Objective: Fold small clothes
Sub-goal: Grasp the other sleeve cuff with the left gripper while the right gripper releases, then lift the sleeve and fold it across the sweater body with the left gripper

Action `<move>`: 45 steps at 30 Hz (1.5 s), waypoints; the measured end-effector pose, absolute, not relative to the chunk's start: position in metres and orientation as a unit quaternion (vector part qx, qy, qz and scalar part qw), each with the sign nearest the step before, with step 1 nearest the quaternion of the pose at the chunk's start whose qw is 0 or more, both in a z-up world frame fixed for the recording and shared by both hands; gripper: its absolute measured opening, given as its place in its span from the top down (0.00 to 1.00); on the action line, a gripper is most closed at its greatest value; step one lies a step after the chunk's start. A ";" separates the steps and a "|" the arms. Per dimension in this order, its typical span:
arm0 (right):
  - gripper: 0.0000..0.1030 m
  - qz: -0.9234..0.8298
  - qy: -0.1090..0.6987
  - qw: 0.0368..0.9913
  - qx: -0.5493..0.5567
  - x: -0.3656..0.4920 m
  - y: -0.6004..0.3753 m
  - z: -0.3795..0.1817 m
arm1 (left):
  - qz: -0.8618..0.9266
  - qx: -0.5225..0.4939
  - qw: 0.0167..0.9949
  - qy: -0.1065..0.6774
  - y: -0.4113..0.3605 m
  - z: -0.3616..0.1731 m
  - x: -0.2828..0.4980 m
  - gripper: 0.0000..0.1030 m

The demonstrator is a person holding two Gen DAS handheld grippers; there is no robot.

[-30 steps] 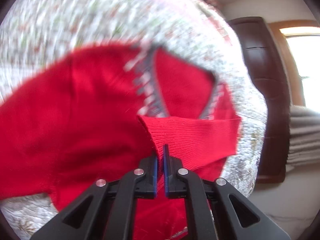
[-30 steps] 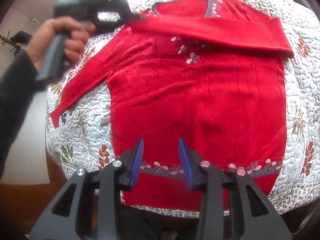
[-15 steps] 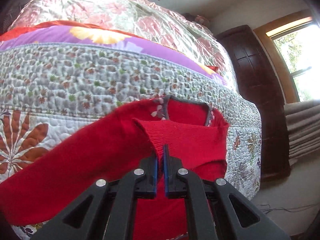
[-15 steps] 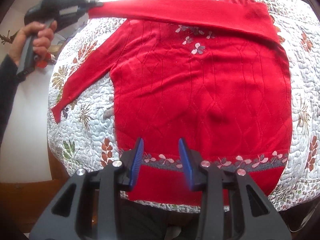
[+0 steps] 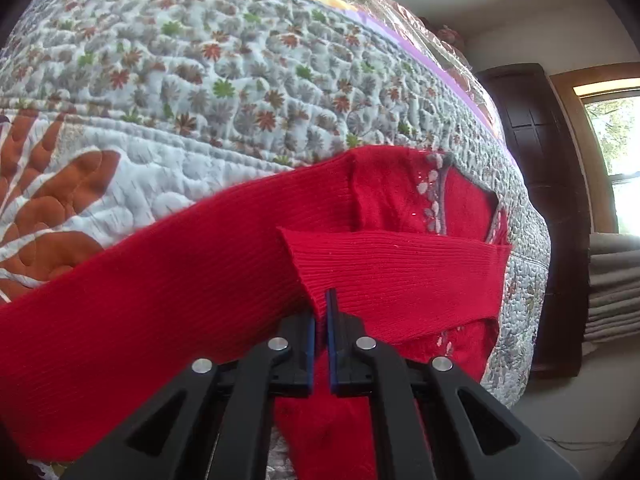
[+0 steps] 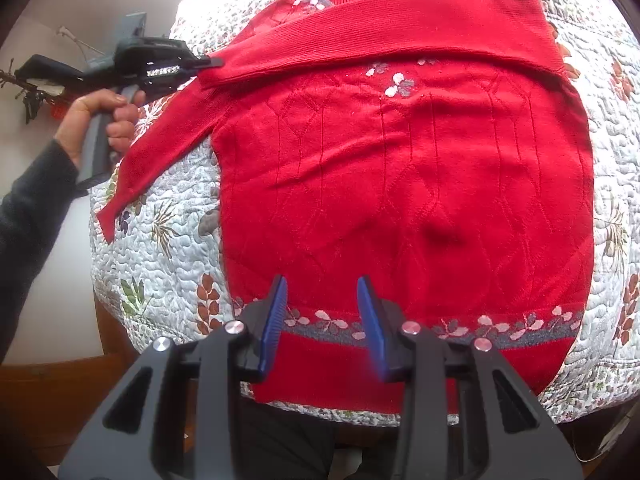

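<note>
Sweater (image 6: 400, 184), red, lies flat on the quilted bed (image 6: 168, 264), hem at the near edge. Its right sleeve (image 6: 384, 36) is drawn across the chest, cuff clamped in the left gripper (image 5: 321, 312), which sits past the far-left shoulder. The right gripper (image 6: 322, 312) hovers over the hem, jaws apart, holding nothing. Letting go here would likely leave the cuff overhanging the body, on top of the other sleeve (image 6: 160, 148). A harder tug could drag the unpinned body askew or wrinkle it.
</note>
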State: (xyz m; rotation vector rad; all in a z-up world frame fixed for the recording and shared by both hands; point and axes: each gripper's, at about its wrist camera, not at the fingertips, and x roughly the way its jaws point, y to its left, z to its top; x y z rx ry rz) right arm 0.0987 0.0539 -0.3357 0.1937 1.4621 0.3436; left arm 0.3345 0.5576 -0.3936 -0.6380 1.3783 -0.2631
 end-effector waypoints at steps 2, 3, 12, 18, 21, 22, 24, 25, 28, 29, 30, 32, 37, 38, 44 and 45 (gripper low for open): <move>0.64 0.156 0.664 0.726 0.087 0.099 0.055 -0.336 | -0.110 -0.289 0.718 0.624 0.560 -0.400 0.334 0.92; 0.64 0.157 0.664 0.726 0.086 0.099 0.056 -0.336 | -0.100 -0.286 0.724 0.620 0.563 -0.398 0.332 0.90; 0.63 0.167 0.661 0.727 0.087 0.105 0.062 -0.332 | -0.109 -0.344 0.740 0.567 0.559 -0.371 0.321 0.83; 0.63 0.167 0.658 0.730 0.083 0.103 0.063 -0.324 | -0.088 -0.360 0.715 0.593 0.556 -0.412 0.320 0.79; 0.62 0.164 0.659 0.730 0.078 0.101 0.060 -0.321 | -0.084 -0.384 0.722 0.569 0.573 -0.398 0.306 0.52; 0.61 0.164 0.659 0.730 0.077 0.101 0.059 -0.320 | -0.079 -0.394 0.730 0.552 0.584 -0.389 0.296 0.45; 0.61 0.167 0.657 0.731 0.074 0.104 0.061 -0.316 | -0.056 -0.422 0.745 0.513 0.616 -0.368 0.267 0.29; 0.61 0.171 0.654 0.733 0.072 0.105 0.063 -0.313 | -0.039 -0.433 0.749 0.500 0.633 -0.363 0.251 0.26; 0.57 0.186 0.648 0.736 0.067 0.112 0.073 -0.305 | 0.053 -0.484 0.747 0.453 0.700 -0.356 0.177 0.20; 0.57 0.191 0.647 0.736 0.064 0.113 0.077 -0.303 | 0.094 -0.506 0.739 0.435 0.727 -0.358 0.145 0.20; 0.57 0.198 0.644 0.736 0.058 0.115 0.083 -0.300 | 0.126 -0.522 0.732 0.420 0.747 -0.361 0.120 0.20; 0.56 0.211 0.641 0.736 0.049 0.117 0.094 -0.295 | 0.196 -0.555 0.707 0.391 0.790 -0.369 0.065 0.20; 0.55 0.233 0.644 0.728 0.024 0.120 0.123 -0.295 | 0.270 -0.606 0.662 0.348 0.852 -0.391 -0.004 0.20; 0.55 0.235 0.646 0.726 0.020 0.120 0.128 -0.295 | 0.276 -0.615 0.654 0.344 0.859 -0.397 -0.009 0.20; 0.54 0.242 0.646 0.724 0.005 0.119 0.145 -0.294 | 0.299 -0.621 0.632 0.354 0.882 -0.421 -0.009 0.20; 0.53 0.242 0.647 0.724 0.005 0.119 0.145 -0.294 | 0.303 -0.621 0.630 0.356 0.881 -0.424 -0.008 0.20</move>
